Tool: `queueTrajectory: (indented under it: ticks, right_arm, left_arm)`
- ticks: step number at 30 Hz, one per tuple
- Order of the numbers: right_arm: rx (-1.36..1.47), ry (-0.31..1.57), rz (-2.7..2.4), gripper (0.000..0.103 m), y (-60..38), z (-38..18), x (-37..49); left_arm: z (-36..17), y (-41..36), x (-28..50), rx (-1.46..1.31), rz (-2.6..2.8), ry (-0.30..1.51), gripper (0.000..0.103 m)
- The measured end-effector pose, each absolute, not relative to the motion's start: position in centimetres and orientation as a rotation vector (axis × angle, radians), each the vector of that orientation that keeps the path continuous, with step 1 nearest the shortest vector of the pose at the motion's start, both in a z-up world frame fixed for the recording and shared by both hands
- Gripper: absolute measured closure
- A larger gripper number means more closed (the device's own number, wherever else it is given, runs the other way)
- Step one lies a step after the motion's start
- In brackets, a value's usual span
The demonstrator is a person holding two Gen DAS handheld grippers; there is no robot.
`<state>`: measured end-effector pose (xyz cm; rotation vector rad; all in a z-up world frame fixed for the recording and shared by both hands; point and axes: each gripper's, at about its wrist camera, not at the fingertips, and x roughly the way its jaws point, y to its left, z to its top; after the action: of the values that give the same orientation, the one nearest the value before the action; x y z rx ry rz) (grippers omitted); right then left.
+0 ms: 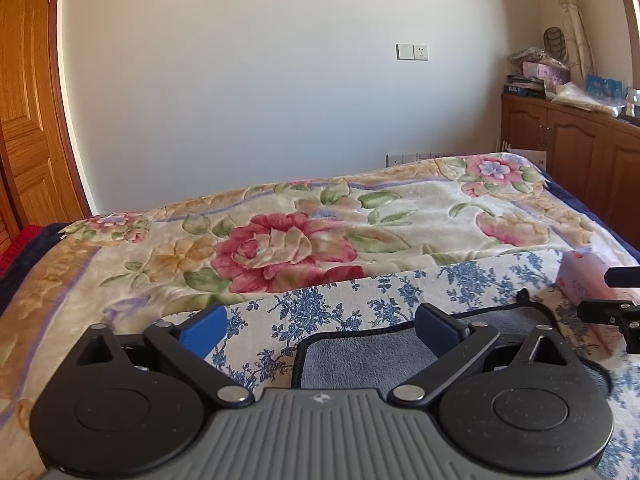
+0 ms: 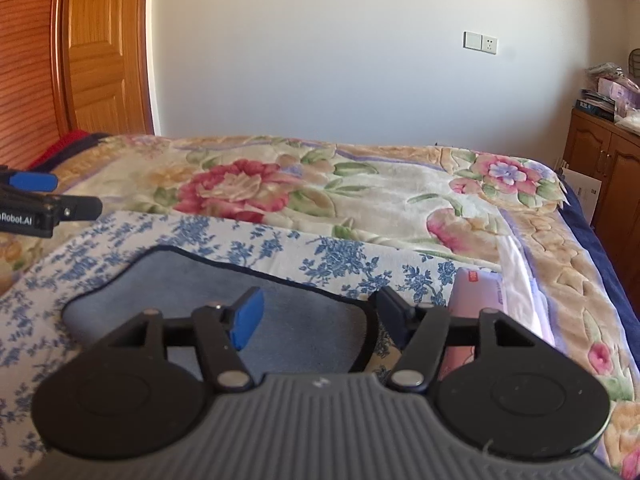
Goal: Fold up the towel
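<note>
Bedroom, white wall (image 1: 280,80) behind, wooden door (image 1: 28,100) far left, wooden cabinet (image 1: 580,148) far right with clutter on top. Work surface was a bed covered by a floral blanket (image 1: 280,232), with a blue-flowered white cloth (image 2: 280,244) laid over the near part.

Left to right: left gripper (image 1: 320,326) sat low over the cloth's left side, jaws spread wide, nothing between them. Its blue pad (image 1: 204,330) was over bare cloth; its right finger was over the towel.

Grey-blue towel (image 2: 296,320) with dark piped edging lay flat on the flowered cloth, between the two grippers. Far edge and rounded corners were visible in the right wrist view; near edge was hidden under the gripper bodies. Flowered cloth showed past the towel's far edge and on its left.

Right gripper (image 2: 320,314) was above the towel's right portion, jaws wide apart, gripping nothing. Its blue pad (image 2: 248,320) was over the towel; the right finger sat near the towel's right edge.

Pink tissue pack (image 2: 476,292) lay just beside the towel's right edge, tightening that side. Beyond it the blanket ran to the bed's right edge, dark blue border (image 2: 592,232) dropping off next to the cabinet.
</note>
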<state>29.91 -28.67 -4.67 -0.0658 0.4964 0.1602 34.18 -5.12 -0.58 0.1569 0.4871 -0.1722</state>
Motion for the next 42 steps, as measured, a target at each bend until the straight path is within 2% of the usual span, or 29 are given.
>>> queueTrajectory:
  ticks: [3,5,7,27,42]
  right_arm:
    - [-0.065,0.481,0.156,0.026,-28.4,-4.0,28.9]
    - [-0.067,0.464,0.147,0.008,-28.2,-3.6,28.2]
    - [-0.070,0.444,0.140,0.000,-28.0,-3.2,27.5]
    - [-0.084,0.406,0.118,0.000,-27.6,0.2,21.2]
    - [-0.062,0.366,0.104,0.000,-26.5,2.4,14.0]
  left_arm:
    - [0.4,-4.9,32.8,0.159,-0.174,0.484,0.000]
    - [1.0,-4.8,32.0,0.165,-0.175,0.480,0.000]
    - [1.6,-4.7,31.2,0.169,-0.173,0.476,0.000]
    - [6.2,-3.7,24.3,0.160,-0.144,0.445,0.000]
    - [8.0,-3.1,15.5,0.115,-0.153,0.434,0.000]
